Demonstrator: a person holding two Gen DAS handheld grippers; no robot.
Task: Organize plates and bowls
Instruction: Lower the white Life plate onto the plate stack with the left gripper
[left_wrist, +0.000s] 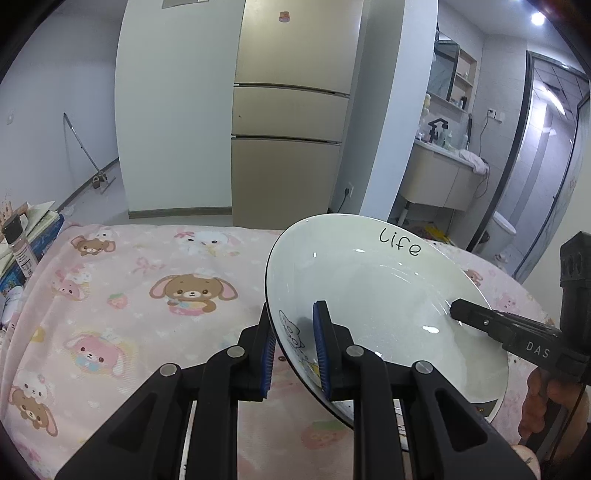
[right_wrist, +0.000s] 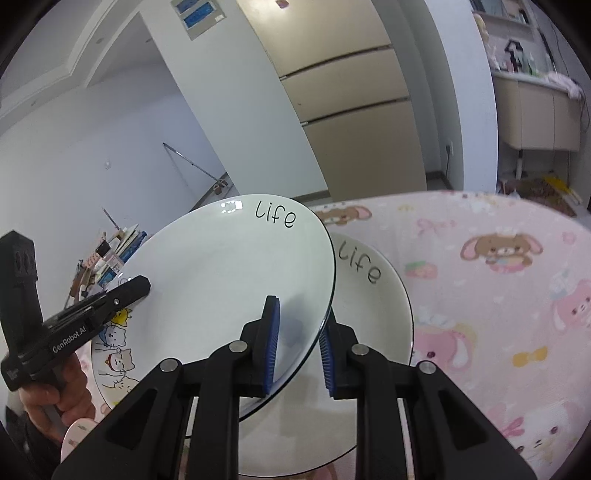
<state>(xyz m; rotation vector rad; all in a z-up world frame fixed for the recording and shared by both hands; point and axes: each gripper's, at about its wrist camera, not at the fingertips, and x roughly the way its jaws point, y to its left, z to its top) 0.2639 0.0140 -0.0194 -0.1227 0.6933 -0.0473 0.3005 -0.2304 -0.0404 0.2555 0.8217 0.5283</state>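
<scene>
The upper plate (right_wrist: 229, 280), white with a thin dark rim and the word "life" on its far edge, is held tilted above a second plate (right_wrist: 373, 325) lying flat on the pink cartoon tablecloth (right_wrist: 498, 295); the upper plate partly covers that lower one, and the two "life" marks point the same way, away from the cameras. The left gripper (left_wrist: 297, 350) has its blue pads clamped on the upper plate's left rim (one pad inside the dish, one beneath), and the right gripper (right_wrist: 297, 350) is clamped likewise on its right rim. The plate slopes, its left edge higher than its right in the left wrist view. Beyond the upper plate stands a beige fridge (left_wrist: 291, 110)
</scene>
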